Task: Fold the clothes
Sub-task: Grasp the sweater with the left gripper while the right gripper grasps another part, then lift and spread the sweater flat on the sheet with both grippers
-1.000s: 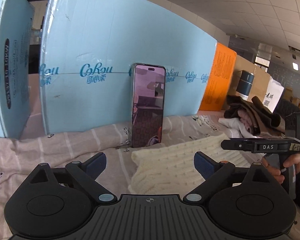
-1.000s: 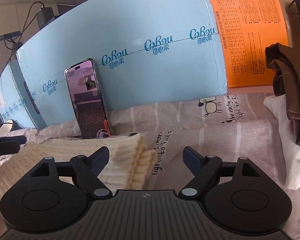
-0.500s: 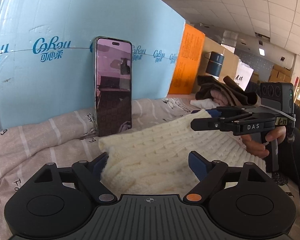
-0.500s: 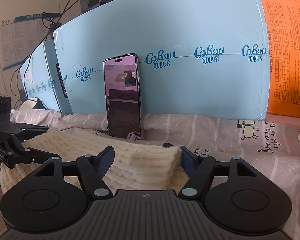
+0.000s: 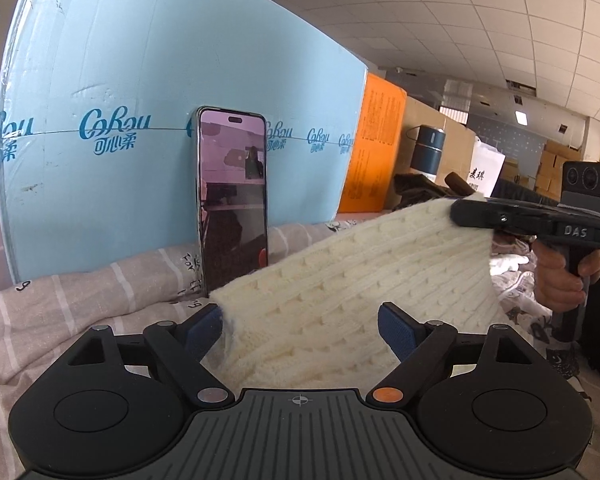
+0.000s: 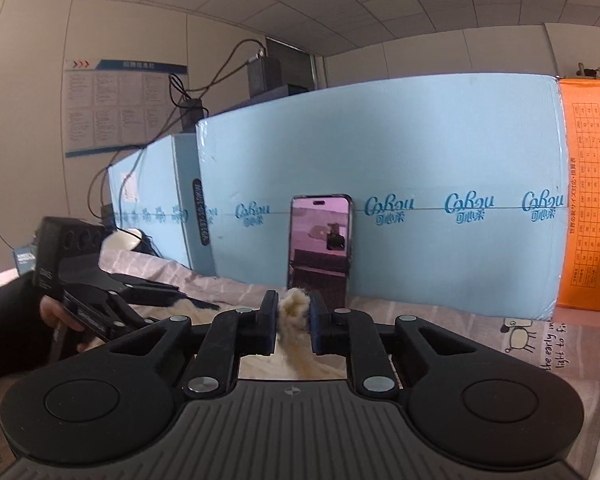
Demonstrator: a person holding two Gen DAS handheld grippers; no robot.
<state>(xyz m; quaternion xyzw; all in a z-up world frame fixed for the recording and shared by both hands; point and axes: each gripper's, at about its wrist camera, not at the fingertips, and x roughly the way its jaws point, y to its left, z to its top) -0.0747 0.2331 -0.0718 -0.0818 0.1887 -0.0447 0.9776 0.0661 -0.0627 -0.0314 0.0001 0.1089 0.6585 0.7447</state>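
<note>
A cream cable-knit sweater lies on the striped bedsheet and rises toward the right. My left gripper is open, its blue pads on either side of the sweater's near edge. My right gripper is shut on a tuft of the sweater and holds that corner lifted. In the left wrist view the right gripper pinches the raised corner at the right. The left gripper shows at the left of the right wrist view, low over the knit.
A phone leans upright against a light blue box behind the sweater. An orange box stands to its right. Dark and white clothes are piled at the far right, with a blue flask behind them.
My right gripper has closed on the sweater's corner and lifted it up. My left gripper has moved in over the sweater's near edge and stays open.
</note>
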